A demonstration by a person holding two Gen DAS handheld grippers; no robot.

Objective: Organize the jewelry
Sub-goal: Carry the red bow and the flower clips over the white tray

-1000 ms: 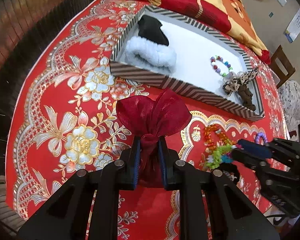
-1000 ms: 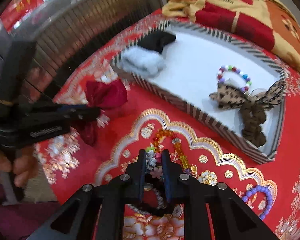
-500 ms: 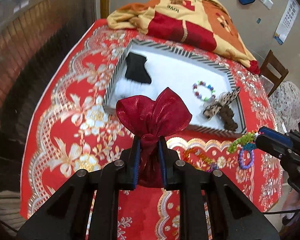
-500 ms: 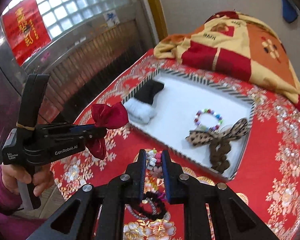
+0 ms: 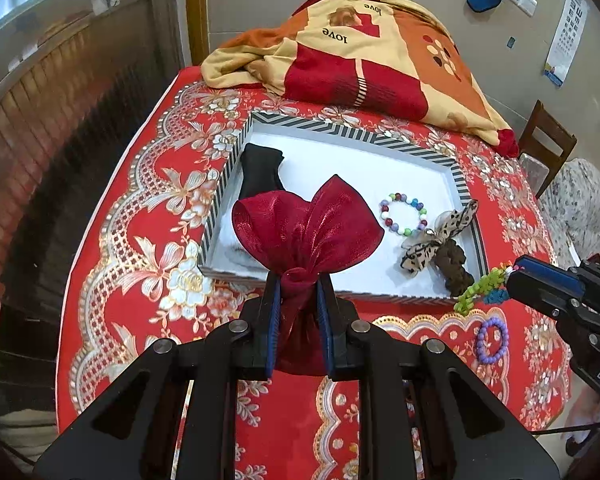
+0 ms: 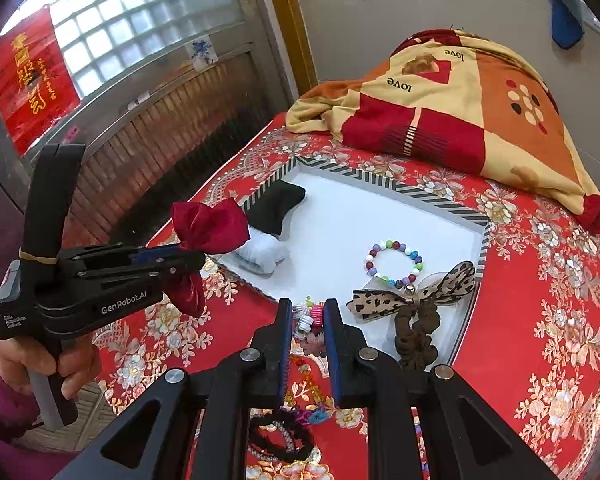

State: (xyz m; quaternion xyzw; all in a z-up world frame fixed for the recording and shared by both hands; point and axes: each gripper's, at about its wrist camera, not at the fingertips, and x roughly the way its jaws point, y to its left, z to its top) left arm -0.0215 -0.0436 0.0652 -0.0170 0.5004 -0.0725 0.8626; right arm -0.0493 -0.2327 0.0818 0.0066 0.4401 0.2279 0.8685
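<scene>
Left gripper fingers pinch a red pouch; right gripper fingers clamp a beaded bracelet, both above the desk.

A dark red shiny pouch fills the centre of the frame, over a red tablecloth with gold and white flowers. Behind, a white tray has a black-and-white striped rim; upper right lies a cream, orange and red blanket.

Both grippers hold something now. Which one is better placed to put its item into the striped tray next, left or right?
Probably right: the right gripper, shut on the beaded bracelet, sits at the striped tray near edge. The left gripper holds the red pouch off the tray's left corner.
</scene>
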